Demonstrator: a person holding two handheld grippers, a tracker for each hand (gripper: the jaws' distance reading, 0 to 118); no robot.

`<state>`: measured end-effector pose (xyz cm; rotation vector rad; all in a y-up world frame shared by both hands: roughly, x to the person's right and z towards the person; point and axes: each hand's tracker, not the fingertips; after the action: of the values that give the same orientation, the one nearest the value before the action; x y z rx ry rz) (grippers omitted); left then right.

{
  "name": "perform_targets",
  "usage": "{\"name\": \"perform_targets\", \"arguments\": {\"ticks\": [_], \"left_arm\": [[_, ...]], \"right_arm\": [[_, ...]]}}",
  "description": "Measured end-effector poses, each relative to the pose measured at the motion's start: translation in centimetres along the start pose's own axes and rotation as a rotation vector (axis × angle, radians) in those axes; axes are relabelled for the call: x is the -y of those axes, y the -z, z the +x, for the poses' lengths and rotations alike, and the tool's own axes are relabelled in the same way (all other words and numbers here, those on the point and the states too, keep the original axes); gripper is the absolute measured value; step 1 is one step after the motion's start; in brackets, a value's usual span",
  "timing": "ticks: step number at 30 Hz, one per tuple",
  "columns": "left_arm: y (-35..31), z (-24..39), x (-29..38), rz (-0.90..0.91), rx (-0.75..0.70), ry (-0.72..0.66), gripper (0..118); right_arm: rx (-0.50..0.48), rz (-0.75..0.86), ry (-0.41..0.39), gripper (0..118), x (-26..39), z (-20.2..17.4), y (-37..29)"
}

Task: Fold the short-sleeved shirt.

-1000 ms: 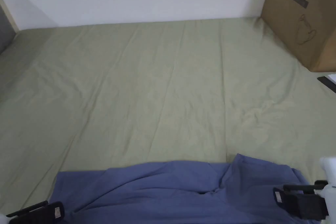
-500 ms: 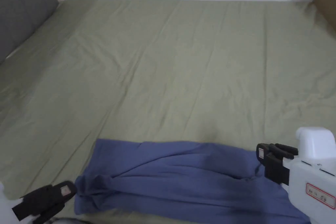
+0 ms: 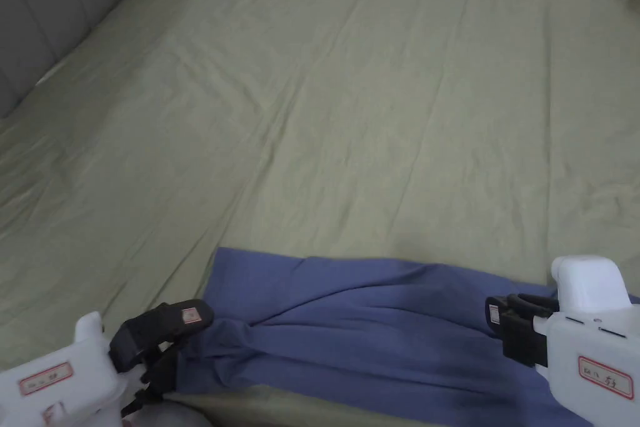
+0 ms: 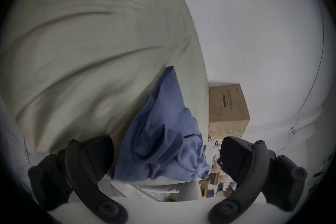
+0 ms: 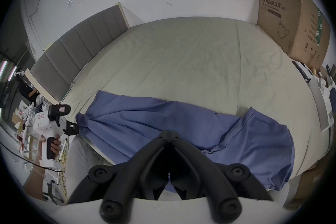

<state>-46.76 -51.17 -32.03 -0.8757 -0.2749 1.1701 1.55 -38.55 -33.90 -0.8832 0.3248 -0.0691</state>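
The blue short-sleeved shirt (image 3: pixel 375 328) lies crumpled in a long band along the near edge of the bed, on the green sheet (image 3: pixel 375 122). My left gripper (image 3: pixel 172 347) hangs at the shirt's left end with its jaws wide apart. In the left gripper view, the bunched shirt (image 4: pixel 163 146) sits in the gap of that gripper (image 4: pixel 166 151). My right gripper (image 3: pixel 495 317) hovers over the shirt's right part. In the right gripper view its tips (image 5: pixel 169 134) meet above the shirt (image 5: pixel 181 122), and I see no cloth pinched between them. The left gripper (image 5: pixel 70 118) also appears there, held by a hand.
A large cardboard box (image 5: pixel 294 24) stands at the bed's far right corner by the white wall. A grey padded headboard (image 3: pixel 37 22) runs along the left side. The sheet beyond the shirt is wide and bare. A person (image 5: pixel 27 89) stands far off to the left.
The head camera has swung down and to the left. My left gripper has come up to the shirt's left end. The right gripper has risen over the shirt's right part.
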Motion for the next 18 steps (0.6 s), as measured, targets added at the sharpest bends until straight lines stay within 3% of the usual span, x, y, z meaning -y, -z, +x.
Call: {"name": "perform_targets", "arguments": {"ticks": [4, 6, 7, 8, 9, 11, 18], "left_arm": [[1.8, 1.2, -0.2, -0.057, -0.005, 0.022, 116], [2.2, 1.9, -0.3, -0.105, -0.035, 0.088, 110], [2.0, 2.0, -0.4, -0.119, -0.062, 0.113, 90], [1.5, 2.1, -0.6, -0.101, -0.117, 0.124, 44], [1.4, 1.8, -0.9, -0.085, -0.141, 0.092, 6], [1.9, 0.4, -1.3, -0.115, -0.1, -0.05, 6], [1.9, 6.9, 0.1, -0.037, -0.174, 0.156, 6]], "right_arm": [[-0.005, -0.001, 0.005, 0, -0.1, -0.2, 0.1], [-0.004, -0.008, -0.004, 0, 0.0, -0.1, 0.2], [-0.003, -0.011, -0.005, 0, 0.0, 0.0, 0.3], [-0.007, -0.014, -0.005, 0, 0.1, 0.0, 0.3], [-0.011, -0.015, -0.004, 0, 0.2, 0.2, 0.3], [-0.009, -0.013, 0.002, 0, 0.4, 0.5, 0.0], [0.026, 0.029, 0.102, 0, 1.5, 4.3, -2.4]]}}
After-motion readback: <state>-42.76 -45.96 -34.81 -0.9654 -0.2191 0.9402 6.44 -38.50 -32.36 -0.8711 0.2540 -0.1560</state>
